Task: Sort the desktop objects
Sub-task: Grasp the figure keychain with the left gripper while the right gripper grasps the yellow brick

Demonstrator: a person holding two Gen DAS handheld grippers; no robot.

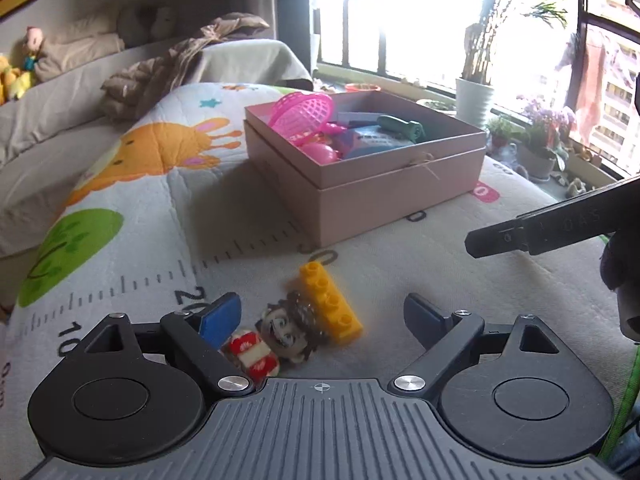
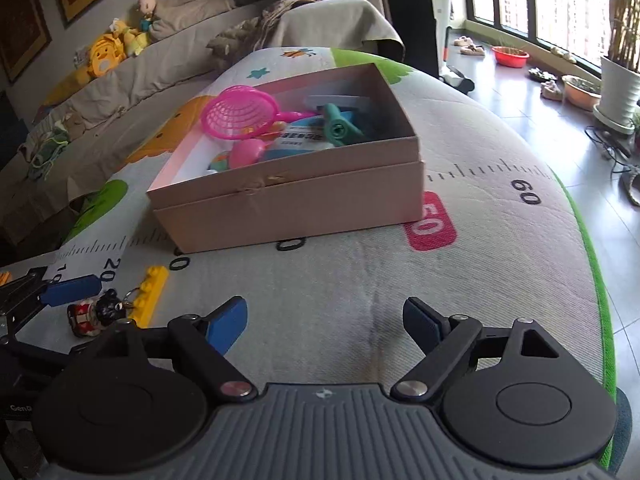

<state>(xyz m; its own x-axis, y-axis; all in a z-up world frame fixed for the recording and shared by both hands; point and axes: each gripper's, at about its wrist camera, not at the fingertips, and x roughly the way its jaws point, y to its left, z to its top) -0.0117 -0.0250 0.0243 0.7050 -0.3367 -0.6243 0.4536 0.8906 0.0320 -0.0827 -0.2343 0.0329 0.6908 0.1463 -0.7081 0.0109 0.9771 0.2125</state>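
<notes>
Lying on the printed play mat (image 1: 168, 208) near the left gripper (image 1: 322, 316) are a small figurine with a dark-haired head and red-and-white body (image 1: 276, 340) and a yellow studded plastic building brick (image 1: 330, 300), the two touching. Both are framed between the widely spread blue-padded jaws, with nothing pressed by either pad; the figurine sits just beside the left pad. The right gripper (image 2: 324, 324) is held over bare mat with its jaws likewise apart and nothing between them. Farther back, a pink cardboard box (image 2: 288, 204) is seen standing on the mat, holding a pink plastic net scoop (image 2: 236, 118), a teal plastic toy (image 2: 338, 126) and other toys, well apart from the brick
</notes>
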